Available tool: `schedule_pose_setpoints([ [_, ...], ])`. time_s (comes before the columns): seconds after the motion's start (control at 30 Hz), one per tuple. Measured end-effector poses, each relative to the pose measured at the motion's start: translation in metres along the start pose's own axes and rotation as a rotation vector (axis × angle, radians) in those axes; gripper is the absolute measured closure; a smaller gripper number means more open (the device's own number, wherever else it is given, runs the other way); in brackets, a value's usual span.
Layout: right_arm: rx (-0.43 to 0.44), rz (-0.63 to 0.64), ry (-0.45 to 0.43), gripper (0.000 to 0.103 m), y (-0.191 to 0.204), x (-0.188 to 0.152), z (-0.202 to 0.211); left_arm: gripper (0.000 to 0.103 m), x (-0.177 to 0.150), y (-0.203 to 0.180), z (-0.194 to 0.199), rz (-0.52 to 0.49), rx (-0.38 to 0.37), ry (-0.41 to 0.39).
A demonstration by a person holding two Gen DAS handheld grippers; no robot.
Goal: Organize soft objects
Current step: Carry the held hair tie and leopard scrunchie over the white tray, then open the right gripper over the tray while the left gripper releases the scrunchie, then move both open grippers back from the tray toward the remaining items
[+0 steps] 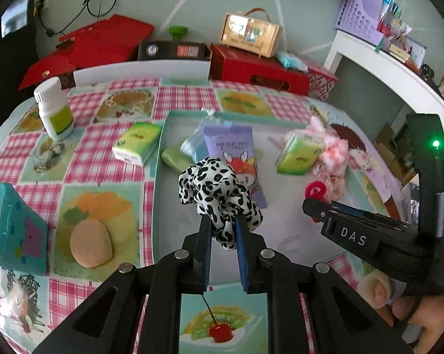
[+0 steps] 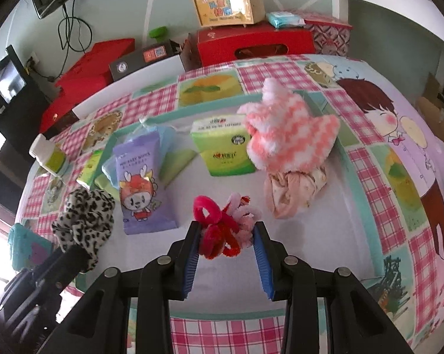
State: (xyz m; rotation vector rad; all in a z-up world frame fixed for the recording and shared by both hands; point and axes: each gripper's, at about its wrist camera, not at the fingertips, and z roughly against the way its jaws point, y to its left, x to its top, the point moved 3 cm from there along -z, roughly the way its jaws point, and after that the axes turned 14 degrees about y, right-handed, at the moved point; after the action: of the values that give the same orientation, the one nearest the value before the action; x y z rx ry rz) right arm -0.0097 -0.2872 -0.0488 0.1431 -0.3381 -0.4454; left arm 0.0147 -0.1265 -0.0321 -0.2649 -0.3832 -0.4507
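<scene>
My left gripper point(image 1: 223, 221) is shut on a black-and-white spotted scrunchie point(image 1: 219, 194), held above the white tray point(image 1: 160, 177). The same scrunchie point(image 2: 83, 221) shows at the left of the right wrist view. My right gripper point(image 2: 226, 233) is shut on a red and pink fuzzy pipe-cleaner bundle point(image 2: 225, 230), also over the tray point(image 2: 351, 177). In the tray lie a purple wipes pack point(image 2: 142, 183), a green tissue pack point(image 2: 225, 147), a pink-and-white fluffy sock point(image 2: 289, 129) and a beige scrunchie point(image 2: 292, 194). The right gripper point(image 1: 310, 203) enters the left wrist view from the right.
On the checked tablecloth sit a white bottle point(image 1: 54, 109), another green tissue pack point(image 1: 136, 143), a teal box point(image 1: 12, 230) and a tan oval sponge point(image 1: 90, 243). Red boxes point(image 1: 257, 67) and a wooden case point(image 1: 250, 34) line the far side. A white shelf point(image 1: 393, 70) stands at the right.
</scene>
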Motion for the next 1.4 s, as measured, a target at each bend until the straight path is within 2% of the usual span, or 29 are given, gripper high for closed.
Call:
schedule_pose_setpoints([
  [0.2, -0.014, -0.005, 0.019, 0.063, 0.001, -0.001, -0.006, 0.082, -0.001, 0.001, -0.009, 0.008, 0.026, 0.035],
  [0.43, -0.029, 0.006, 0.010, 0.062, 0.005, 0.000, -0.003, 0.060, 0.000, 0.003, -0.004, 0.020, 0.017, 0.018],
  [0.6, -0.026, 0.008, -0.023, 0.046, 0.006, 0.002, 0.004, 0.051, 0.002, 0.005, 0.002, 0.029, 0.027, -0.004],
  [0.73, -0.028, 0.016, -0.033, 0.045, 0.009, 0.002, 0.006, 0.035, 0.004, 0.013, 0.004, 0.068, 0.031, -0.015],
  [0.77, -0.029, 0.018, -0.032, 0.041, 0.009, 0.002, 0.005, 0.032, 0.004, 0.017, 0.005, 0.084, 0.034, -0.019],
  [0.8, -0.034, 0.020, -0.033, 0.035, 0.010, 0.002, 0.005, 0.031, 0.005, 0.020, 0.007, 0.099, 0.038, -0.027],
  [0.87, -0.045, 0.024, -0.037, 0.033, 0.010, 0.003, 0.006, 0.031, 0.006, 0.025, 0.010, 0.120, 0.050, -0.043],
  [0.9, -0.050, 0.027, -0.039, 0.032, 0.010, 0.003, 0.006, 0.027, 0.006, 0.028, 0.012, 0.130, 0.057, -0.051],
  [0.93, -0.056, 0.030, -0.041, 0.030, 0.011, 0.003, 0.006, 0.017, 0.007, 0.030, 0.012, 0.141, 0.066, -0.057],
  [1.0, -0.073, 0.039, -0.042, 0.018, 0.011, 0.003, 0.005, 0.008, 0.007, 0.036, 0.014, 0.170, 0.095, -0.076],
  [1.03, -0.088, 0.048, -0.045, 0.014, 0.013, 0.003, 0.005, 0.008, 0.007, 0.039, 0.014, 0.180, 0.107, -0.084],
  [1.1, -0.109, 0.061, -0.053, 0.000, 0.014, 0.003, 0.006, 0.008, 0.008, 0.044, 0.015, 0.200, 0.122, -0.090],
  [1.4, -0.123, 0.096, -0.060, 0.000, 0.021, 0.002, 0.006, 0.008, 0.007, 0.059, 0.015, 0.264, 0.117, -0.099],
])
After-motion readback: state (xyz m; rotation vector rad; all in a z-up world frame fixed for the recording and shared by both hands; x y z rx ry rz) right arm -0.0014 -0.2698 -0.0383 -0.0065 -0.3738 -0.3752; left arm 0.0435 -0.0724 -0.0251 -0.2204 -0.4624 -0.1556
